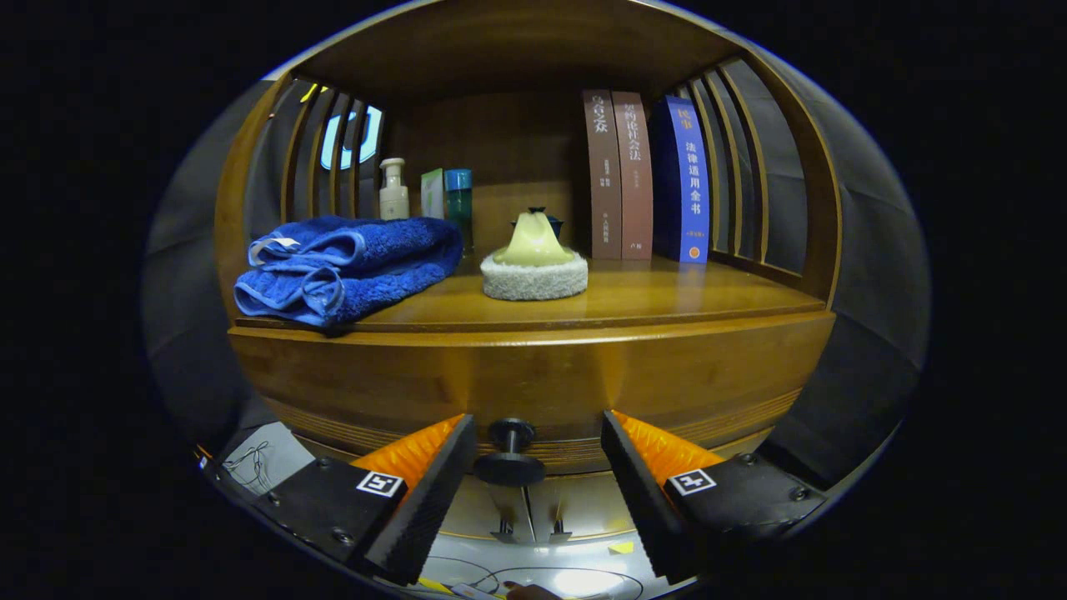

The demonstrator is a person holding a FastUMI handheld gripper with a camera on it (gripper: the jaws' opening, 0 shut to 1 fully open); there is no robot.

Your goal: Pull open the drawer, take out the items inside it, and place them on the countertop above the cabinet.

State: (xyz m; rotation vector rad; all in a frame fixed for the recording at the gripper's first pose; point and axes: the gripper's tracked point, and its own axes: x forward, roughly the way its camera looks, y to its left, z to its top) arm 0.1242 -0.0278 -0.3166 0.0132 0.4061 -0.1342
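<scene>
Flanking the drawer knob (510, 454), the gripper (538, 467) has its fingers spread apart, one on each side and neither touching it.

On the countertop (667, 296) above the drawer front (533, 375), a folded blue towel (346, 267) lies at the left front edge, a round white pad (534, 279) (something pale yellow on top) sits mid-counter, bottles (393, 192) stand back left, and books (642, 175) back right.
</scene>
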